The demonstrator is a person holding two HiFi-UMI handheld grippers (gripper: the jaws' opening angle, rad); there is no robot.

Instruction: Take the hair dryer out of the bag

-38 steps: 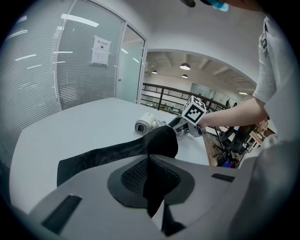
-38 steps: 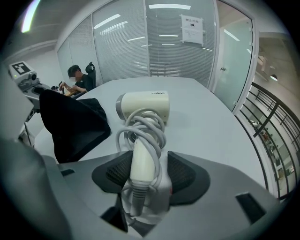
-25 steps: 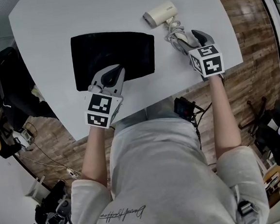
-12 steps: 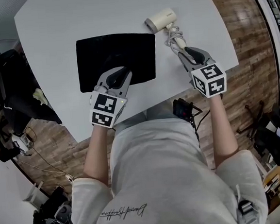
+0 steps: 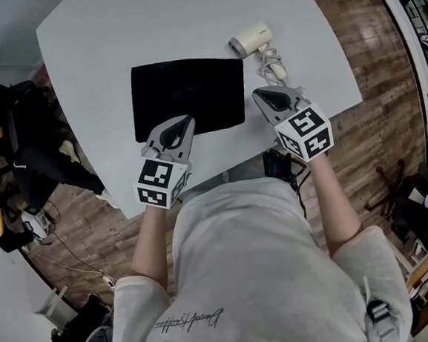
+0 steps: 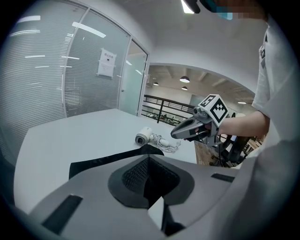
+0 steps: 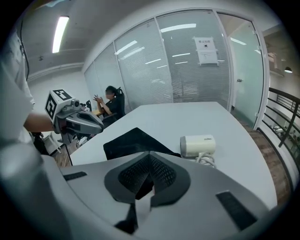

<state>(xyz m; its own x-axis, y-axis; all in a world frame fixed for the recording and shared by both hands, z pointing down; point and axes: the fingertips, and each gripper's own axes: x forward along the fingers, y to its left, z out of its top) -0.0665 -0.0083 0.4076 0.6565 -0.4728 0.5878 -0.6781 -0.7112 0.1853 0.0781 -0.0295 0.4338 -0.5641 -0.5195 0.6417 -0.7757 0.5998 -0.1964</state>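
Observation:
The cream hair dryer [image 5: 251, 40] lies on the white table [image 5: 113, 34] at the far right, its coiled cord [image 5: 272, 66] beside it. Left of it the black bag [image 5: 189, 96] lies flat. My right gripper [image 5: 261, 95] hovers near the bag's right corner, short of the cord, shut and empty. My left gripper [image 5: 178, 125] hangs over the bag's near edge, shut with nothing in it. In the left gripper view the pads [image 6: 136, 176] meet, with the bag [image 6: 101, 161] and dryer [image 6: 144, 136] beyond. The right gripper view shows the dryer [image 7: 198, 145] and bag [image 7: 131, 141] ahead of the closed gripper [image 7: 150, 153].
The table's near edge runs just below both grippers, with wood floor beyond it. A chair draped with dark cloth [image 5: 25, 138] stands at the left. A person [image 7: 111, 101] sits far off behind the glass-walled room's table. A railing [image 7: 281, 117] is at the right.
My right gripper has drawn back from the dryer's cord toward the near edge and left, and its jaws have gone from open to shut. My left gripper has lifted a little.

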